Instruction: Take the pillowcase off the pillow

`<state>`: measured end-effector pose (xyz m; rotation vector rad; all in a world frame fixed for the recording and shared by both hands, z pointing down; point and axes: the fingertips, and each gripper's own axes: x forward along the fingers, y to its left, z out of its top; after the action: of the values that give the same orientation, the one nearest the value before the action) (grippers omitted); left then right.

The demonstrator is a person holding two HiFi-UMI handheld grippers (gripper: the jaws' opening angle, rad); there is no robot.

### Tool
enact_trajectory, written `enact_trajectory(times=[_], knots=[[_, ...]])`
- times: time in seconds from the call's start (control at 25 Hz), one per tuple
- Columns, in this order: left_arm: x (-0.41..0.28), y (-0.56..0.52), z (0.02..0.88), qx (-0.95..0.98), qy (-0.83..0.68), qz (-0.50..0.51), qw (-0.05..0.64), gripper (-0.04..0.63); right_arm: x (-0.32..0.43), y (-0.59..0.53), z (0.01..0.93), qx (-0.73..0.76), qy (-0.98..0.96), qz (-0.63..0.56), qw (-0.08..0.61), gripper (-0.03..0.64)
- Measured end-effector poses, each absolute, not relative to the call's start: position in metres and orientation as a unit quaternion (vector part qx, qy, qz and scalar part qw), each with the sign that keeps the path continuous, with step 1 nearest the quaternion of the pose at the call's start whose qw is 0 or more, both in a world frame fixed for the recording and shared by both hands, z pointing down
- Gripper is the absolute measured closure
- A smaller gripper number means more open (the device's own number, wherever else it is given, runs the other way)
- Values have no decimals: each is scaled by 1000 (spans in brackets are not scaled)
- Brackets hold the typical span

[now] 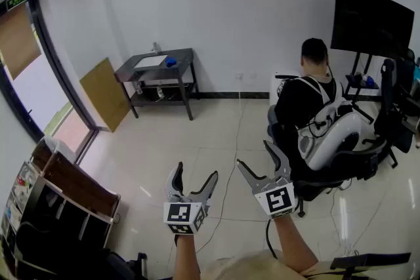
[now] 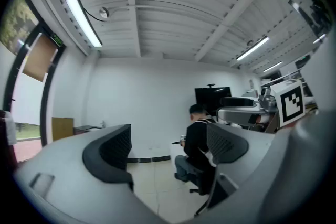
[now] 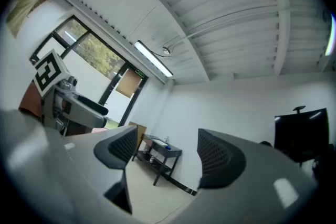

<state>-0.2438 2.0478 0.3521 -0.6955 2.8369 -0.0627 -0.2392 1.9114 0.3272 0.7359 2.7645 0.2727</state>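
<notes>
No pillow or pillowcase shows in any view. In the head view my left gripper (image 1: 192, 179) and right gripper (image 1: 261, 159) are held side by side in the air over the tiled floor, both pointing a little above level into the room. The jaws of each stand apart with nothing between them. In the left gripper view my left gripper (image 2: 169, 145) frames a seated person, and the right gripper's marker cube (image 2: 290, 102) shows at the right edge. In the right gripper view my right gripper (image 3: 167, 150) frames a distant table.
A person (image 1: 310, 92) sits in an office chair at the right, facing a dark monitor (image 1: 373, 21). A dark low table (image 1: 160, 71) stands against the back wall, a wooden board (image 1: 105, 92) leans left of it, and a shelf unit (image 1: 62, 203) is at lower left.
</notes>
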Motion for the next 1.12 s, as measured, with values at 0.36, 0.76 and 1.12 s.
enact_trajectory(times=[0.36,0.76,1.12], knots=[[-144,1965,302,-419,900,22,120,141,-91,1845,284,109,973,102,178,272],[-30,1822,347,-631,769,48,83,141,112,1714,301,-153,966,133,157,272],[39,1625,369,-746,651,67,123,141,236,1567,339,-331,910,151,198,272]])
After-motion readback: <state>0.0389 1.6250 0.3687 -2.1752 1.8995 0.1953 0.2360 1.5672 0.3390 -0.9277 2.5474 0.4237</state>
